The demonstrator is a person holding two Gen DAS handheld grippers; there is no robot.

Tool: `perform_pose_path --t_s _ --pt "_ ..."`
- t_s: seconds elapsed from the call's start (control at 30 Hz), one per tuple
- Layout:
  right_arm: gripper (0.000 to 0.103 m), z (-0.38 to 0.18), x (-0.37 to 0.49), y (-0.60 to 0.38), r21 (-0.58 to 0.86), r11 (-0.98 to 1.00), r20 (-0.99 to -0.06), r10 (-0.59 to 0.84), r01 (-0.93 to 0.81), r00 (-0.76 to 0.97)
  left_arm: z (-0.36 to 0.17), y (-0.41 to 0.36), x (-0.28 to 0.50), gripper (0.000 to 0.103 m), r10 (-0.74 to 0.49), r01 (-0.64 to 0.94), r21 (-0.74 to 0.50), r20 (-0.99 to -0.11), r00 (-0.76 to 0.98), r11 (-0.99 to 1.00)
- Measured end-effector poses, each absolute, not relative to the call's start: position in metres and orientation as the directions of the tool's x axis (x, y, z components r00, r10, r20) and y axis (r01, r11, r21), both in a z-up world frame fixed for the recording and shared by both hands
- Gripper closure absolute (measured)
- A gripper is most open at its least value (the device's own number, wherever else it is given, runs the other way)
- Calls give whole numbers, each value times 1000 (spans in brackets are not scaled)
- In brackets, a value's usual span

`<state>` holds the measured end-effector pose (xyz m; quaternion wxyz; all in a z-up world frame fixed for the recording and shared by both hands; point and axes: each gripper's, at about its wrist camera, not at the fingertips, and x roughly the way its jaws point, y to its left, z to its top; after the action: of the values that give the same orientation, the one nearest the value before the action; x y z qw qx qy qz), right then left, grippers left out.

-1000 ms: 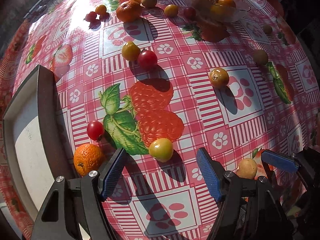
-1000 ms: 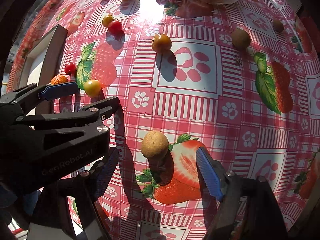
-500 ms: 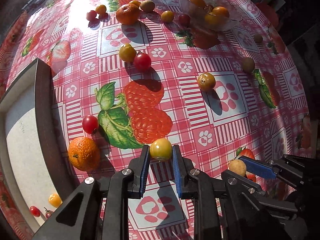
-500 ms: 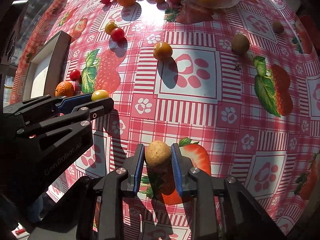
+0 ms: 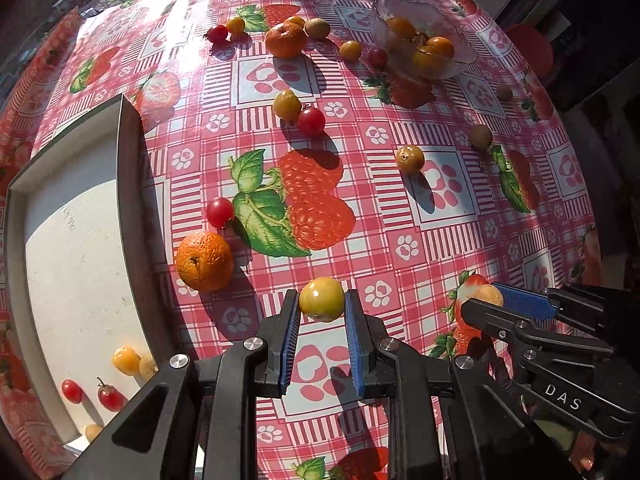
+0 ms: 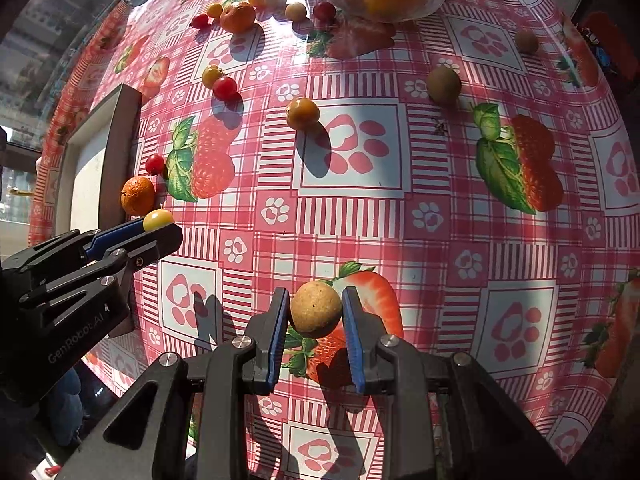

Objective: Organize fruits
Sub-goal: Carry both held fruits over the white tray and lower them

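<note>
A round yellow-green fruit (image 5: 321, 299) sits pinched between the left gripper's (image 5: 322, 312) blue pads at their tips. A tan, speckled round fruit (image 6: 316, 310) is clamped the same way in the right gripper (image 6: 316, 316). Just left of the left jaws lies a dimpled orange mandarin (image 5: 205, 261), a red cherry tomato (image 5: 220, 212) beyond it.
</note>
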<state>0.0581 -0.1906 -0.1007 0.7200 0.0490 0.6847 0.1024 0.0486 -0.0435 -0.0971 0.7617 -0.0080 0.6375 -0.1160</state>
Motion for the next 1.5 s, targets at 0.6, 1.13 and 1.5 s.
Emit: perform_pose_path --t_s 0.6,1.13,1.5 --pt "74 -74 59 -131 223 956 -971 235 -193 44 -74 37 23 80 -180 38 -176 -956 232 984" --pt "74 -63 63 -13 255 894 -960 279 -368 13 -78 143 -2 80 -94 -166 -141 -960 265 976" --pt "74 -83 66 67 259 852 -961 275 -455 -32 -107 190 5 80 -51 -236 -107 -971 234 966"
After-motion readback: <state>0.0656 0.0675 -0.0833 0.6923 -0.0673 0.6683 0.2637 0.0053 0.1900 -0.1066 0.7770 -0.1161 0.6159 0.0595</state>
